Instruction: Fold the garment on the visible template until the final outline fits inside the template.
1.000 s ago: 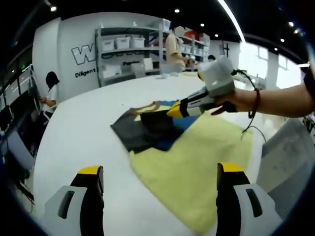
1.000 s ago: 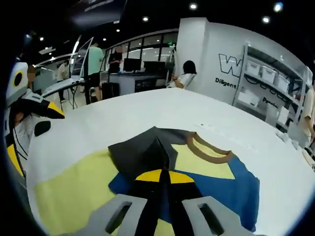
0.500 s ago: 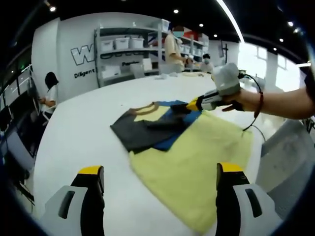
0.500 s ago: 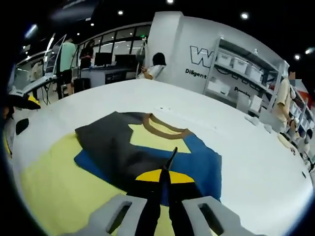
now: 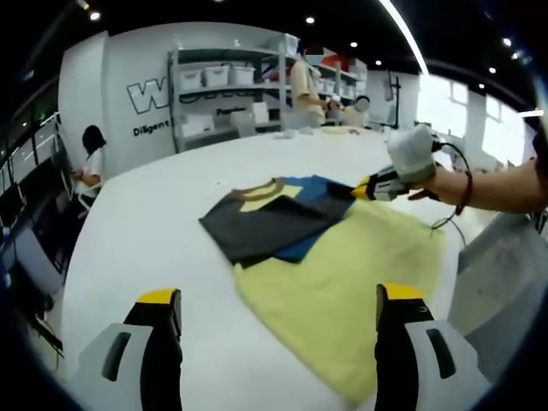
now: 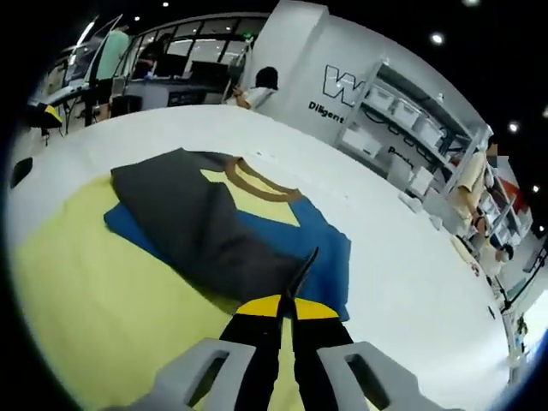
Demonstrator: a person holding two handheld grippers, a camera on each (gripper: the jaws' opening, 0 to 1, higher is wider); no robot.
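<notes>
A wide white counter (image 5: 154, 223) carries a pale yellow rectangular cloth template (image 5: 342, 291), and everything here is best placed against that sheet. Lying across its far corner is the garment, a folded T-shirt in charcoal grey, blue and yellow with a tan ribbed collar (image 5: 274, 214); part of it rests on the yellow sheet and part spills past the sheet's edge onto the bare counter. In the right gripper view the same shirt (image 6: 214, 231) shows a long charcoal flap laid diagonally over the blue body, with the collar on the side away from the template's middle. The right claw (image 6: 295, 287), grey with yellow-and-black tips, is pressed together on the end of that charcoal flap, which sticks up as a thin pinched point between the tips, just above the template's edge. From the left gripper view that same tool (image 5: 377, 187) comes in over the template's far side, gripped by a person's hand (image 5: 428, 175) with a dark band at the wrist. The left claw (image 5: 274, 321) stands wide apart with nothing between its tips, held above the template's near edge and well apart from the shirt. Beyond the template, white shelving with storage boxes (image 5: 231, 86) lines the wall.
</notes>
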